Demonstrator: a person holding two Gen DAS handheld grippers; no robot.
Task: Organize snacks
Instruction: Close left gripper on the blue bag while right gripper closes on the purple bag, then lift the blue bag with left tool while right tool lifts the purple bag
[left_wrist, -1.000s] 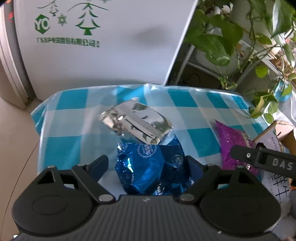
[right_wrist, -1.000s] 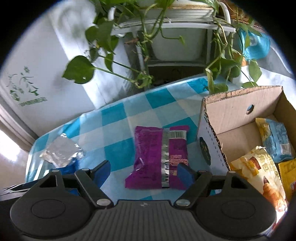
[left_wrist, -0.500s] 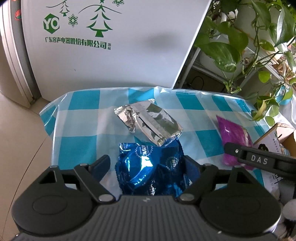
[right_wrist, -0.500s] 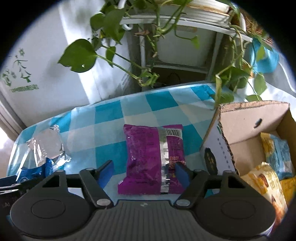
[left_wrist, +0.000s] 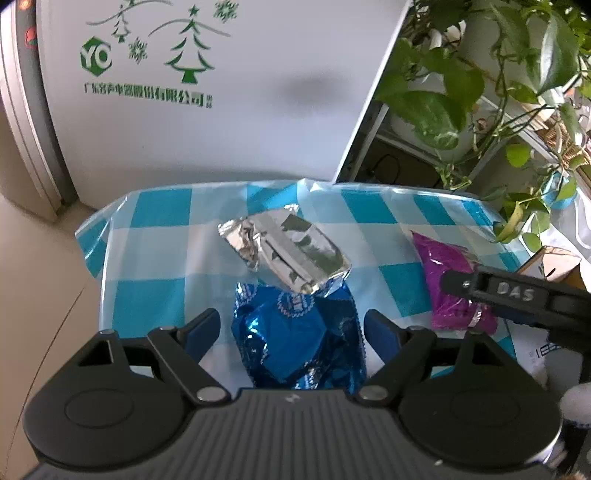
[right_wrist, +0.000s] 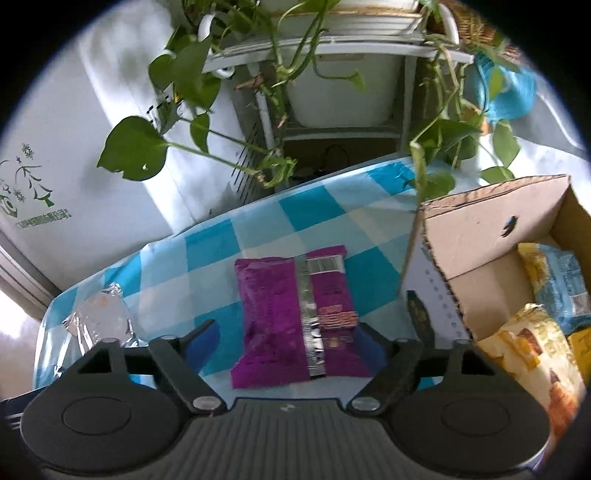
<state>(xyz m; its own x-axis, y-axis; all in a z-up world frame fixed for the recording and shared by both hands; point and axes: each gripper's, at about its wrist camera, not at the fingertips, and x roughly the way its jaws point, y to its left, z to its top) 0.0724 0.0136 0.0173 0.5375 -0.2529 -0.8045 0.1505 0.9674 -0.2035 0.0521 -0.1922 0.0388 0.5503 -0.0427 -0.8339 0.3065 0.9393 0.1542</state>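
Jaws on both grippers are spread wide, the left gripper (left_wrist: 291, 328) around the crinkly blue foil snack bag (left_wrist: 299, 339) and the right gripper (right_wrist: 286, 341) around the flat purple snack packet (right_wrist: 295, 317) on the checked tabletop (right_wrist: 258, 236), probably ready to grab them for the brown cardboard box (right_wrist: 476, 243) beside it.

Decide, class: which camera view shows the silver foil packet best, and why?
The left wrist view. There the silver foil packet lies whole and central on the checked tablecloth, overlapping the blue packet. The right wrist view shows it only small, at the left edge, partly hidden behind the gripper body.

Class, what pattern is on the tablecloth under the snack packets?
Blue-and-white checks on the tablecloth, clearest in the right wrist view.
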